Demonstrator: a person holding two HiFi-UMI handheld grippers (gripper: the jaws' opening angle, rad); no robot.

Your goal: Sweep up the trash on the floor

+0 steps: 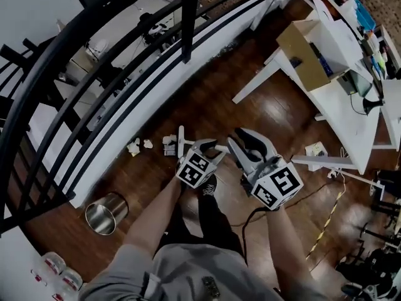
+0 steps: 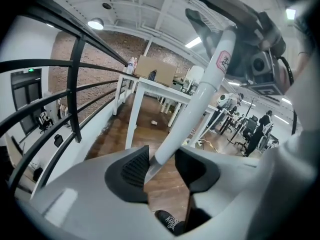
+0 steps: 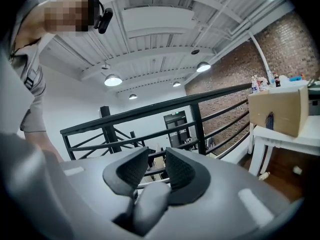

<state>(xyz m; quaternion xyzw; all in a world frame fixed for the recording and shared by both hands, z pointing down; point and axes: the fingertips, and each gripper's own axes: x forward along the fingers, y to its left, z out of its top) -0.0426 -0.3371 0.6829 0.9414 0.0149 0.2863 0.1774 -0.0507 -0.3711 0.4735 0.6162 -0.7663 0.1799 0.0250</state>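
Note:
Several crumpled white paper scraps (image 1: 133, 147) lie on the wooden floor by the white base of the railing, left of both grippers. A long white tool handle (image 2: 210, 84) runs up between the jaws of my left gripper (image 2: 160, 159), which is shut on it. In the head view the left gripper (image 1: 210, 146) sits just right of the scraps. My right gripper (image 1: 245, 140) is beside it and grips the same handle higher up. The handle's rounded end (image 3: 150, 206) shows between the right gripper's (image 3: 150, 166) pads. The tool's lower end is mostly hidden.
A shiny metal bin (image 1: 106, 214) stands on the floor at lower left. Black railing bars (image 1: 188, 17) cross the upper left. A white table (image 1: 341, 108) with a cardboard box (image 1: 306, 50) stands at right, with a small white object (image 1: 316, 149) and a cable (image 1: 250, 217) on the floor nearby.

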